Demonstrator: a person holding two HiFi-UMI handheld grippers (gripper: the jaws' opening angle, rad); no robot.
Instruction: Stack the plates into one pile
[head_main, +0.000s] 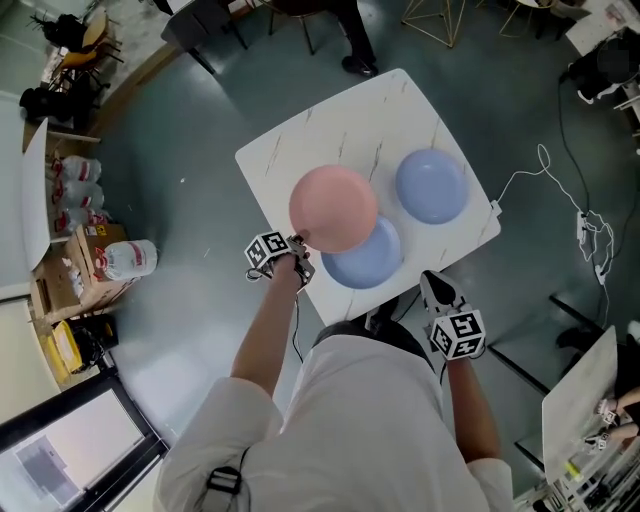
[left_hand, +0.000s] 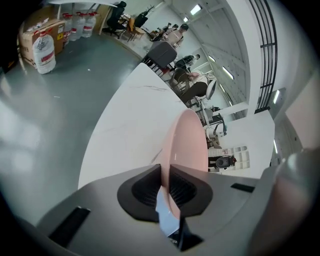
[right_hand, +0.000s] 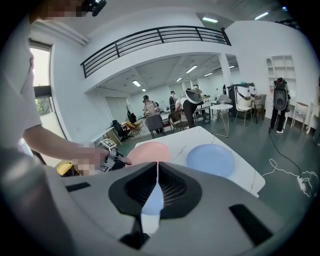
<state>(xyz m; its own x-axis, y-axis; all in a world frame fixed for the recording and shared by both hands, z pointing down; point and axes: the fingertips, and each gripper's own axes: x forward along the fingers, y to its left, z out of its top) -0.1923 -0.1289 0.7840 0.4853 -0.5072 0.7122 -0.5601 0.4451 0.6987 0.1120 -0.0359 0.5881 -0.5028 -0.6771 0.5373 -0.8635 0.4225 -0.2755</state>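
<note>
Clamping pink plate (left_hand: 187, 145), left fingers (left_hand: 142, 192), tiny in head view, right fingers (right_hand: 175, 187) shut empty

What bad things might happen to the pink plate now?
1. The left hand-held gripper pinches the pink plate only at its rim. Held by one edge like that, the plate might tip or slip out and drop.
2. The blue plate partly under it lies close to the near edge of the table. If the pink plate lands hard or off-centre, it might push that blue plate toward the edge.
</note>
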